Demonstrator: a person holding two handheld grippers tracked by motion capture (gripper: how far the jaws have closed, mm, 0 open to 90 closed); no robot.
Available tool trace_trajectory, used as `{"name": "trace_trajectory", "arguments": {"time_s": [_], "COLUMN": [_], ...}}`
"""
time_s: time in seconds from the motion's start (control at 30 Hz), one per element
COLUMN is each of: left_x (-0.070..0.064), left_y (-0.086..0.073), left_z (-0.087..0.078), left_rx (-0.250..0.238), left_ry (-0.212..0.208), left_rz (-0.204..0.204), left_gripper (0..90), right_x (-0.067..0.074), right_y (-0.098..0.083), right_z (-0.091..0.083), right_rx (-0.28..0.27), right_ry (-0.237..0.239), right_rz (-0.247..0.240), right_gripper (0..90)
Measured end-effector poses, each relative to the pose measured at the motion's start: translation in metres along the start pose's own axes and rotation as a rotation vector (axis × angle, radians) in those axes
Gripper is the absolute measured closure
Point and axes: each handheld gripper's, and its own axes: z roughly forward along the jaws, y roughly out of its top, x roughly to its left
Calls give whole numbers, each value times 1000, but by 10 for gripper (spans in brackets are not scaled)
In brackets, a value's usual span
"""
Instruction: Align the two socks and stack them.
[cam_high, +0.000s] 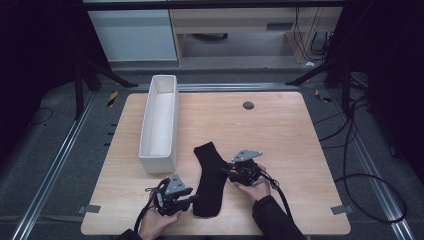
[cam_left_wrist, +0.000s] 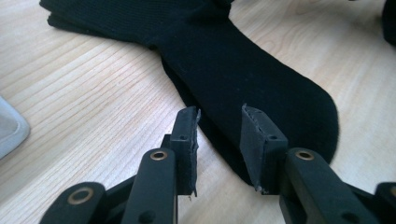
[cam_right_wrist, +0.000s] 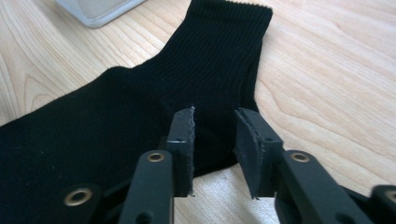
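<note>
Black sock (cam_high: 209, 180) flat on table (cam_high: 280, 130), a gripper at each side.
Left gripper (cam_left_wrist: 218, 140) at the toe end, jaws spread, sock edge between them but pads clear of the cloth. Right gripper (cam_right_wrist: 214, 140) at the heel side, jaws likewise apart over the sock's edge, nothing pinched. White bin (cam_high: 160, 125) lies just beyond the cuff, to the left.

High view: fixed above the table's (cam_high: 280, 130) near edge, facing forward and down, far off. Both gripper views: low, close, looking along own jaws across the tabletop. All three share the sock (cam_high: 209, 177) (cam_left_wrist: 243, 70) (cam_right_wrist: 154, 107).
</note>
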Motion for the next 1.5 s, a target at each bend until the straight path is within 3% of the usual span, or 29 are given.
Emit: {"name": "trace_trajectory", "arguments": {"time_s": [0.13,0.2,0.4,0.5,0.57,0.7,0.8,0.97,1.1,1.33,1.47,1.5], "left_x": [2,3,8,10,12,14,14,14,13,16,19,19], "left_y": [4,7,15,18,19,20,21,23,24,37,37,37], "left_z": [6,9,18,21,24,29,31,33,30,24,28,28], "left_rx": [0,-5,-8,-13,-7,0,5,7,-8,-52,-41,-41], "left_ry": [2,2,14,27,31,32,33,29,14,14,53,66], "left_rz": [-11,-17,-29,-35,-39,-40,-37,-30,-24,-7,-16,-22], "left_gripper": [652,654,673,688,705,748,802,887,893,894,892,884], "right_x": [0,1,2,3,4,4,5,7,8,5,0,-1], "right_y": [0,1,4,6,5,-2,-5,-3,-1,11,11,10], "right_z": [0,-1,-5,-9,-7,-2,2,3,1,-15,-12,-9], "right_rx": [22,18,6,-27,-26,-1,22,37,38,-61,-53,-47], "right_ry": [11,24,13,15,5,3,14,30,38,-6,-7,-20], "right_rz": [5,9,-2,3,1,-11,-9,-6,-1,-13,8,4], "right_gripper": [866,900,900,886,747,695,729,900,900,900,897,837]}}
